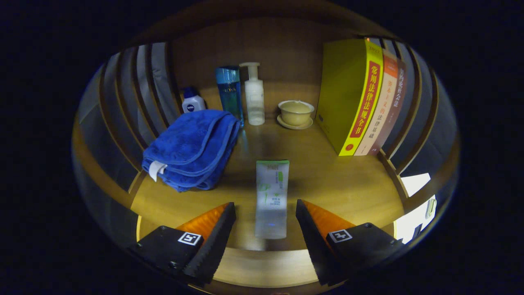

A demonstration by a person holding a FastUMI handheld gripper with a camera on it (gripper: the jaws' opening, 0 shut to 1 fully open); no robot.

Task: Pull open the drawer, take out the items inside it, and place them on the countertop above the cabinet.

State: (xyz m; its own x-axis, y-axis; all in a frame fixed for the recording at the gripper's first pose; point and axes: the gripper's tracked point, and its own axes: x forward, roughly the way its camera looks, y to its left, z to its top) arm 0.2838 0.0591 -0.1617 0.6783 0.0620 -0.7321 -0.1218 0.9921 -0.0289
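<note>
Gripper view, tool (265, 213) spread around tube (271, 196), blue towel (191, 148) beside, books (360, 98) beyond.

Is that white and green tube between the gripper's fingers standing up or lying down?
Lying down. The tube rests flat on the wooden countertop, lengthwise between the open gripper fingers, neither touching it.

1. Dim overall, with warm yellowish light falling from above onto the wooden countertop (327, 180).
2. Soft sheen on the wood behind the tube (271, 196); faint reflection beneath the pump bottle (254, 95).
3. Blown-out white patch (413, 205) low on the right.
4. Strong fisheye bending of slats (135, 94) and books (360, 94).
5. Slight blur on the tube's near end, between the spread fingers of the gripper (265, 217).
</note>
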